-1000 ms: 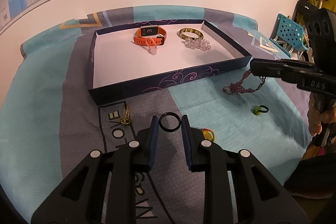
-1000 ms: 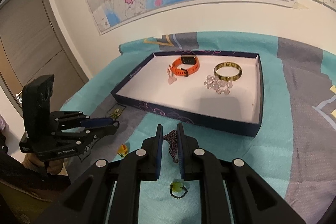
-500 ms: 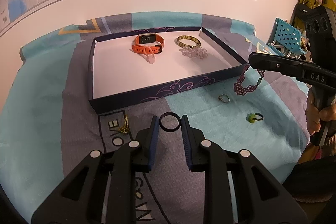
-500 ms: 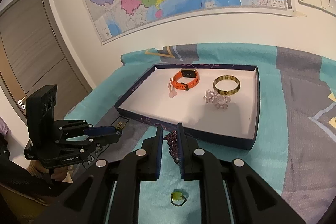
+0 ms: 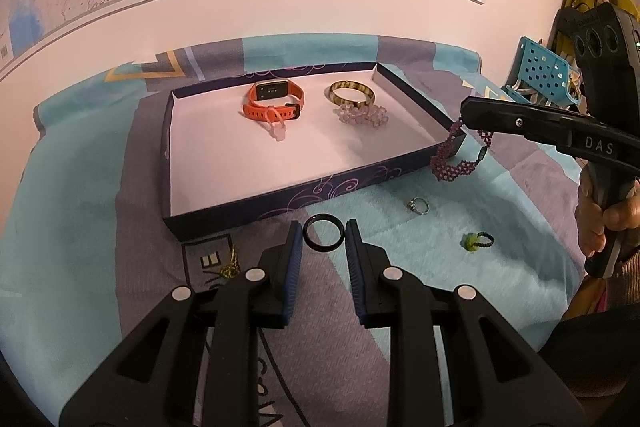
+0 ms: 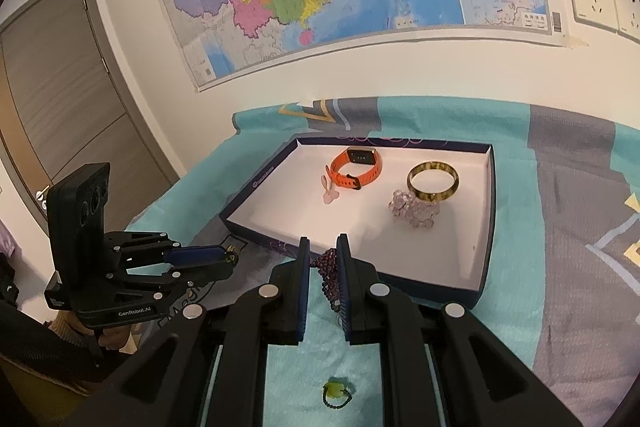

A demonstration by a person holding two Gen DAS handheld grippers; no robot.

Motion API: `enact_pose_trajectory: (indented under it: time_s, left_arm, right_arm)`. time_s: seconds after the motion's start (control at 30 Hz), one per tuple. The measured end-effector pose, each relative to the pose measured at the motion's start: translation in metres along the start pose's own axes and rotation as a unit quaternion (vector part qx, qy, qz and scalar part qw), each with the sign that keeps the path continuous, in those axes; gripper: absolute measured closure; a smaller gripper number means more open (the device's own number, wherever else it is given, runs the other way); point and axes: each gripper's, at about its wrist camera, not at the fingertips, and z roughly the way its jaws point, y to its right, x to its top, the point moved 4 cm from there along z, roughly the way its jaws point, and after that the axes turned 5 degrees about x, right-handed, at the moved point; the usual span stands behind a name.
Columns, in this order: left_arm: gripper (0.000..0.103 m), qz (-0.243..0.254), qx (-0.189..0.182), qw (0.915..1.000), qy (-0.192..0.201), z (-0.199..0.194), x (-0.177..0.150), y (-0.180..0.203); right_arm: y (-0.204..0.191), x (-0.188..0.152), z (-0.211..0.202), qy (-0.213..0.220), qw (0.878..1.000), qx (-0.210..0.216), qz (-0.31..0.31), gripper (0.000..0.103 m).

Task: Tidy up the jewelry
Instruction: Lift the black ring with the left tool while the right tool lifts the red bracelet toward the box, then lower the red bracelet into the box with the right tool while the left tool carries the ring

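Two claws are up over a teal and grey cloth (image 5: 80,227) with a shallow navy tray (image 5: 280,195) ahead of them. Left claw (image 5: 322,239) is clamped on a black ring (image 5: 323,227), which sits pinched between its blue pads (image 5: 294,259) at the tips, held clear above the cloth just short of the tray's near wall. Right claw (image 6: 322,259) is closed on a purple beaded bracelet (image 6: 330,275); in the left wrist view that bracelet (image 5: 456,163) dangles in a loop from the right claw's tip, beside the tray's near right corner and off the cloth.

Beyond both claws, inside the tray, lie an orange watch (image 5: 274,101) toward the far wall, a small pale pink charm (image 5: 278,133) just in front of it, a gold bangle (image 5: 352,93) to the right of the watch, and a clear bead bracelet (image 5: 364,115) touching the bangle's near side.

Below and to the right of the left claw, a small silver ring (image 5: 418,205) lies on the cloth, and further right a green bead ring (image 5: 474,241). Left of that claw's fingers a small gold piece (image 5: 230,267) lies by a printed square on the cloth. A hand (image 5: 608,211) grips the right claw's handle
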Motion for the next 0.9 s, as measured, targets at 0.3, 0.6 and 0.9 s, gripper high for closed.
enact_pose_trajectory:
  time_s: [0.3,0.6,0.9]
  left_arm:
    - [0.081,0.008,0.001,0.9999,0.011,0.001,0.013,0.003]
    - [0.081,0.011,0.003,0.9997,0.023,0.002,0.027,0.001]
    - [0.081,0.01,0.006,0.9997,0.023,0.012,0.039,0.0]
  right_arm:
    - [0.0,0.015,-0.001,0.011,1.0,-0.003,-0.01,0.091]
    - [0.003,0.029,0.003,0.018,1.0,-0.002,-0.017,0.091]
    - [0.009,0.04,0.014,0.017,1.0,-0.006,-0.019,0.091]
